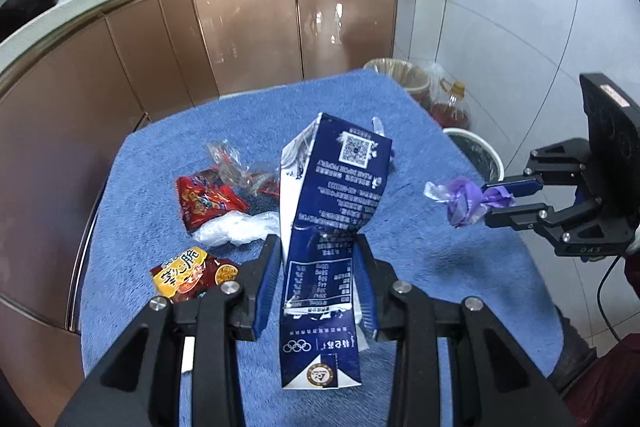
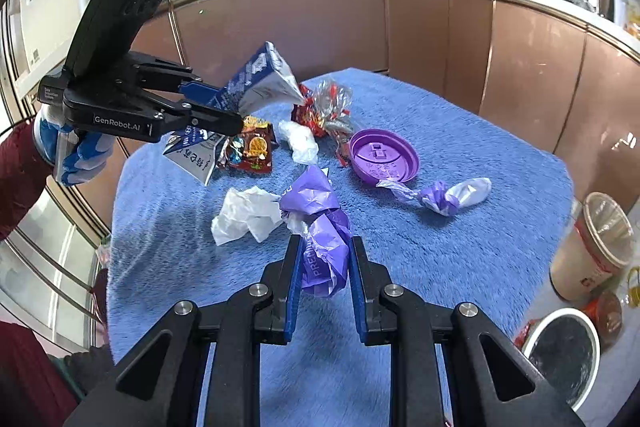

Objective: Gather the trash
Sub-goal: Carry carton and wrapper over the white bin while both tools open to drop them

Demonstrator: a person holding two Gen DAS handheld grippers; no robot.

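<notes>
The left gripper [image 1: 318,255] is clamped on a crushed blue milk carton [image 1: 332,203], held up off the blue towel [image 1: 440,267]; the right gripper [image 2: 325,251] pinches a crumpled purple wrapper [image 2: 320,227] — also lifted clear; on the towel lie red snack packets [image 1: 208,203], a white tissue [image 2: 244,213], a purple lid [image 2: 382,155] and a second twisted purple wrapper [image 2: 440,197]; two bins [image 2: 560,351] stand beside the table.
</notes>
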